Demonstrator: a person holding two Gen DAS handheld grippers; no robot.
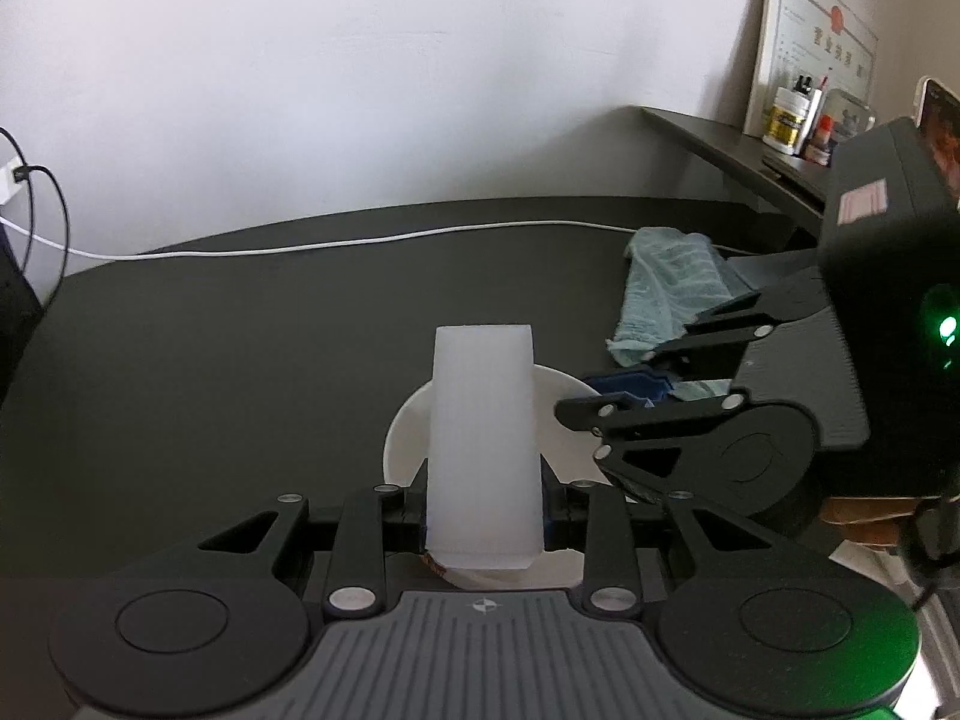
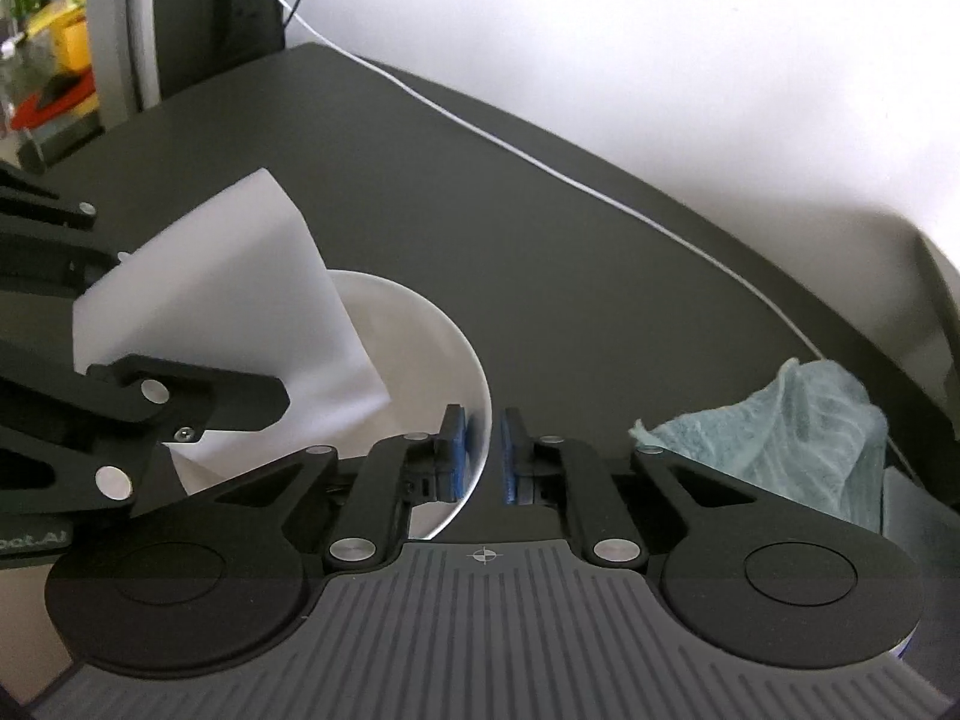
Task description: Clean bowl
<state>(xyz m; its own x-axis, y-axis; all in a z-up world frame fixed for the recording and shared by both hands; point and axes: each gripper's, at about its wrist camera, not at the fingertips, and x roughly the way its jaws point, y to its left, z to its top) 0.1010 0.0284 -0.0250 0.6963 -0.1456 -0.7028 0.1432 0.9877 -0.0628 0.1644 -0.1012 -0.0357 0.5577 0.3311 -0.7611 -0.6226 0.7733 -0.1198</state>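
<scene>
Only the right wrist view shows jaws pinching the bowl (image 2: 420,324) rim.

It looks like a home or small office: a dark desk (image 1: 240,324) against a plain white wall (image 1: 360,90), a white charging cable (image 1: 360,242), a framed certificate (image 1: 822,42) and small jars (image 1: 786,120) on a shelf.

Each gripper is black, with a grey ribbed plate bearing a small crosshair mark at six o'clock, flanked by two round black discs. Silver screws pin the angular linkage arms. The right gripper (image 2: 486,456) carries blue pads (image 2: 459,450); its housing shows a green light at three o'clock from the left gripper (image 1: 483,516).
</scene>
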